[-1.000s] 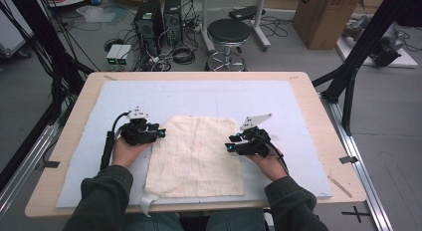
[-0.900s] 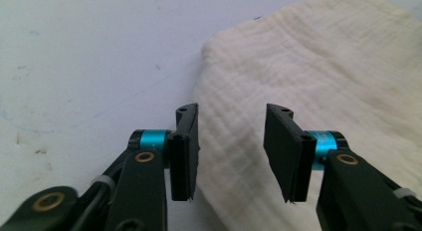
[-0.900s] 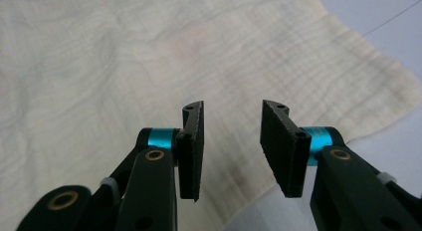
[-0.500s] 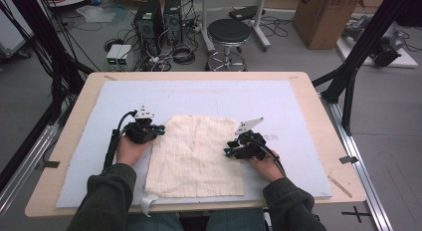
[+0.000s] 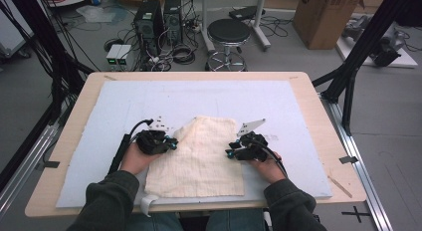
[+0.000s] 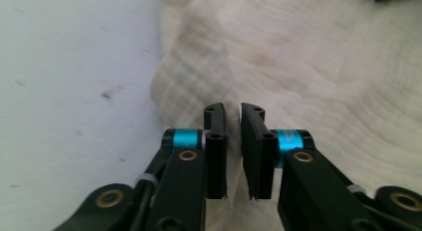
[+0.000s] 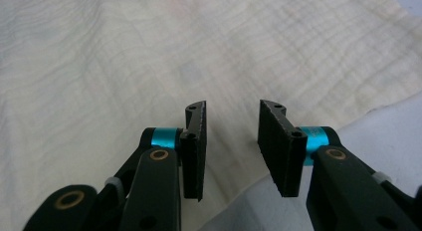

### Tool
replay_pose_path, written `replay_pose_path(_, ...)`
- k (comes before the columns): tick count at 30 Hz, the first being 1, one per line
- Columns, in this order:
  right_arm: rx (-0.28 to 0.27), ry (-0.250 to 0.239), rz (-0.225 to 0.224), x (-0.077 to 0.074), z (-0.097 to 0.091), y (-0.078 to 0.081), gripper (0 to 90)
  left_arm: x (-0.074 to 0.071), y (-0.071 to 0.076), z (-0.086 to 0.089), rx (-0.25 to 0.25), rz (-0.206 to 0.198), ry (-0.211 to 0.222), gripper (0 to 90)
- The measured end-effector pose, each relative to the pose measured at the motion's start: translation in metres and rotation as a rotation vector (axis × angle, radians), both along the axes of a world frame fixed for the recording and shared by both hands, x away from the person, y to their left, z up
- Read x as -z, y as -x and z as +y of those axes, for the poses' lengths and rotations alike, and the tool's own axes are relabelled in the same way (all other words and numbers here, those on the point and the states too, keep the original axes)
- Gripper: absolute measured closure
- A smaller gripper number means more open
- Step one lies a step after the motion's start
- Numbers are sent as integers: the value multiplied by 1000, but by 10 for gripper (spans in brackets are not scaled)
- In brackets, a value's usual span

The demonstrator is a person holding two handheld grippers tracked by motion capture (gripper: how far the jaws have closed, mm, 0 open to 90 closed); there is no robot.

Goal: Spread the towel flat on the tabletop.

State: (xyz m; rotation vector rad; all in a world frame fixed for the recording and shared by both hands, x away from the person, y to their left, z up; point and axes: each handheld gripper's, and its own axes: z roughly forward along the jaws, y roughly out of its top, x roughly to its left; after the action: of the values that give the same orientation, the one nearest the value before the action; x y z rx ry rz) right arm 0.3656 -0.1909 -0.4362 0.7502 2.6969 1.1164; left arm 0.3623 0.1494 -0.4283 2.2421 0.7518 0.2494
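In the high view we see a cream cloth (image 5: 201,159) lying on the white mat (image 5: 278,104) that covers the wooden surface (image 5: 318,99), at the lower middle of the frame. Its upper left corner is folded in. Our left hand-held gripper (image 5: 171,143) sits at the cloth's left edge, just below that fold; our right hand-held gripper (image 5: 230,153) sits at the right edge. A black stool (image 5: 228,32) and a cardboard box (image 5: 326,17) stand on the floor at the top.

In the left gripper view, the left hand-held gripper (image 6: 233,116) has just been opening a little: a narrow gap shows between the jaws, with the cloth (image 6: 308,66) rumpled beyond the tips and the mat (image 6: 69,91) at left. We count it released; no fabric is pinched.

In the right gripper view, the right hand-held gripper (image 7: 232,114) stands released, jaws apart over the cloth's edge (image 7: 149,52), the mat (image 7: 393,116) showing at lower right.
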Motion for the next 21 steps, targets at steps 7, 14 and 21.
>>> replay_pose_path(7, 1, 3, 1, -1, 0, 1, 638, 0, -5, 6, 20, 53, 76, 733)
replay_pose_path(14, 1, 3, -3, 0, -1, 0, 637, -12, -8, 18, -40, -2, 150, 743)
replay_pose_path(21, 4, -3, -5, 0, 0, -1, 637, -10, -11, 2, -37, 2, 137, 634)
